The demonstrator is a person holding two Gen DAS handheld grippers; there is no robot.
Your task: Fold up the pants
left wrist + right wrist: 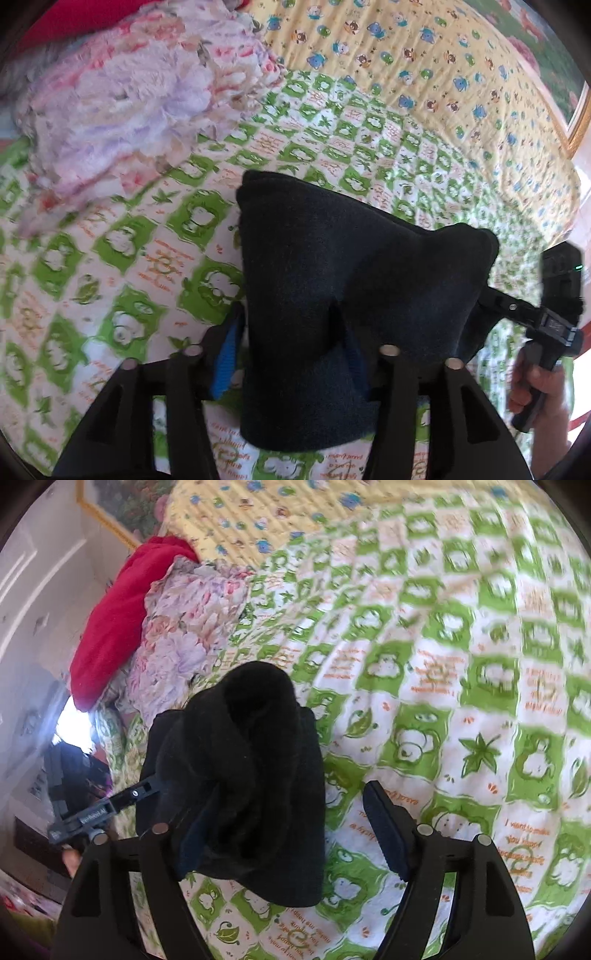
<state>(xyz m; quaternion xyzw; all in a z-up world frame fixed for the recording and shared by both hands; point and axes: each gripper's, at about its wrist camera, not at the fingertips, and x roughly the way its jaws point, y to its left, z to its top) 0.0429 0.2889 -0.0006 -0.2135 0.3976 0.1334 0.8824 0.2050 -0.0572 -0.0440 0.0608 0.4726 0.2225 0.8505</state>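
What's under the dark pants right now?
Under the dark pants lies the green-and-white checked quilt, visible all round them. The patch directly beneath is covered, so anything there cannot be seen. The pants also drape over one finger of each gripper.

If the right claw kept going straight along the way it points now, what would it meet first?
Probably the dark pants draped over its left finger, bunched ahead; past them lies the green-checked quilt. Depth is unclear.

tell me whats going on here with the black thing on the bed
A person is folding dark pants on a green-checked quilt, a gripper in each hand. The bundled pants sit between the fingers of the left gripper and drape over one finger of the right gripper. Both sets of jaws stand apart, not clamping.
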